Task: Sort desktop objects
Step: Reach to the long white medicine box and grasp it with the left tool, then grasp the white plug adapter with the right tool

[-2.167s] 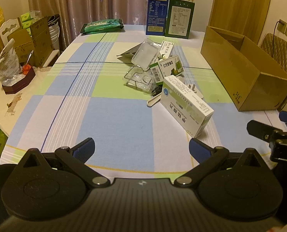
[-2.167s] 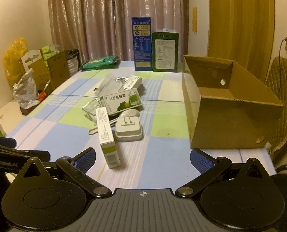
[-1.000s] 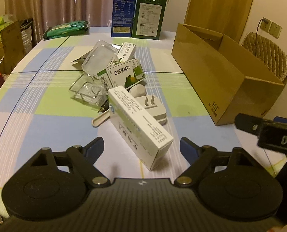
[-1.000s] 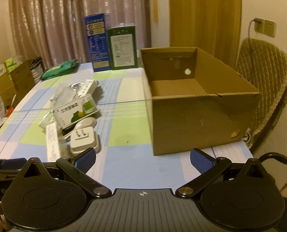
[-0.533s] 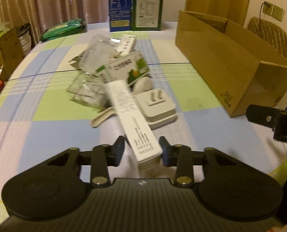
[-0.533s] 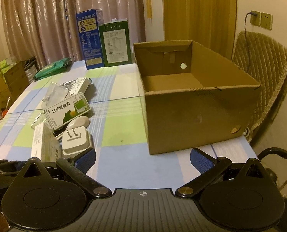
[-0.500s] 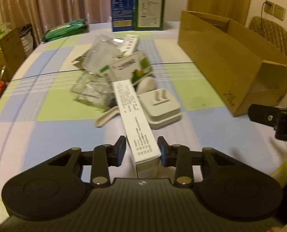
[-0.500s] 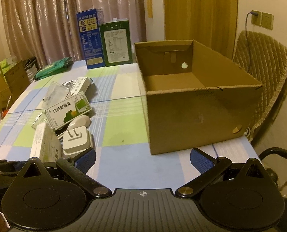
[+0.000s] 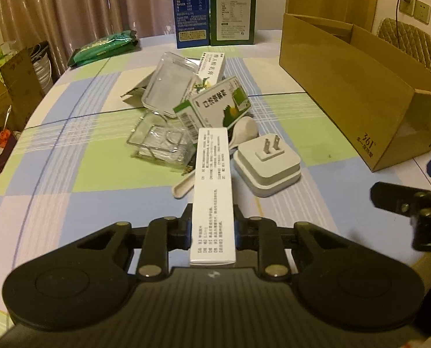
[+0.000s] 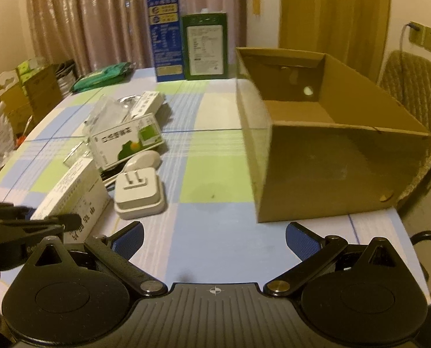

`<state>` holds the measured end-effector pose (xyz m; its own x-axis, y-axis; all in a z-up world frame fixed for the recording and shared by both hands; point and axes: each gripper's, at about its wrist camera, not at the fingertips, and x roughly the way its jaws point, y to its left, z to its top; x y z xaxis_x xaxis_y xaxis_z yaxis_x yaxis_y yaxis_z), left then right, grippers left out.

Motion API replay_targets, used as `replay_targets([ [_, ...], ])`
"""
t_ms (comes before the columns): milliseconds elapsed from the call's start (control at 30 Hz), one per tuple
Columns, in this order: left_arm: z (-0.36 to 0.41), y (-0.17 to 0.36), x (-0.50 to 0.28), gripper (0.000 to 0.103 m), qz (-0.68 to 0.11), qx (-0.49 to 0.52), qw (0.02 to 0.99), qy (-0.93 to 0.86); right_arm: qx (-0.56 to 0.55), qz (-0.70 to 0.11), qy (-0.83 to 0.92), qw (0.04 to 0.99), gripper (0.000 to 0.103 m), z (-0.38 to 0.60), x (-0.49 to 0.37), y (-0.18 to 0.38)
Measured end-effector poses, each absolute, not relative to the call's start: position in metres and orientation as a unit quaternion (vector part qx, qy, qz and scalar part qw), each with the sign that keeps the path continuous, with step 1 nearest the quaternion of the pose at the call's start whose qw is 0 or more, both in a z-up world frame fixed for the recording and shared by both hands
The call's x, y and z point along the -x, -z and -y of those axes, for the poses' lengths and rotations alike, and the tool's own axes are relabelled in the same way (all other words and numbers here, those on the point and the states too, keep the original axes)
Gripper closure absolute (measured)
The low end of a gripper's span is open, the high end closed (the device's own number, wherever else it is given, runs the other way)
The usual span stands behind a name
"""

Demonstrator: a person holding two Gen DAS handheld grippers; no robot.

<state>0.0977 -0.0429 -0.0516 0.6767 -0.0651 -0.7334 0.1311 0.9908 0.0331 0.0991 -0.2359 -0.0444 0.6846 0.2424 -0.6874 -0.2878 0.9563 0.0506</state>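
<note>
Gaping cardboard box [image 10: 325, 156], nothing inside

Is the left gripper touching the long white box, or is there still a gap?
Touching. In the left wrist view both pads of the closing left gripper sit flush on the sides of the long white box.

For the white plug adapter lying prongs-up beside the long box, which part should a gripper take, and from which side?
Grip the white plug adapter across its two flat side walls, low on the square body, coming down from above. Its prongs point up and the body sits flat on the table, so the sides are probably the only parallel faces. The open right gripper is nearer its free side; the left gripper is closing on the long white box.
</note>
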Motion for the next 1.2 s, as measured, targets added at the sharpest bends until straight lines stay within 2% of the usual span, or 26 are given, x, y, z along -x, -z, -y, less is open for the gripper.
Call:
replay_targets([
  [300,0.004,0.048,-0.085,0.083,-0.390,-0.030,0.920,0.022,0.058,-0.367,-0.217,0.903,0.002,0.198,-0.114,0.056],
  [533,0.001,0.051,-0.085,0.083,-0.392,-0.016,0.919,0.029,0.134,-0.353,-0.264,0.887,0.004,0.155,-0.151,0.075],
  [700,-0.001,0.052,-0.086,0.082,-0.392,-0.011,0.919,0.037,0.165,-0.374,-0.310,0.858,0.020,0.140,-0.178,0.095],
  [833,-0.002,0.053,-0.090,0.082,-0.395,-0.007,0.918,0.039,0.162,-0.387,-0.308,0.854,0.024,0.138,-0.188,0.104],
  [1067,0.000,0.058,-0.102,0.081,-0.409,-0.004,0.911,0.045,0.157,-0.397,-0.301,0.853,0.040,0.142,-0.189,0.107],
  [1200,0.001,0.061,-0.107,0.080,-0.417,-0.007,0.908,0.043,0.147,-0.402,-0.296,0.854,0.041,0.143,-0.187,0.106],
])
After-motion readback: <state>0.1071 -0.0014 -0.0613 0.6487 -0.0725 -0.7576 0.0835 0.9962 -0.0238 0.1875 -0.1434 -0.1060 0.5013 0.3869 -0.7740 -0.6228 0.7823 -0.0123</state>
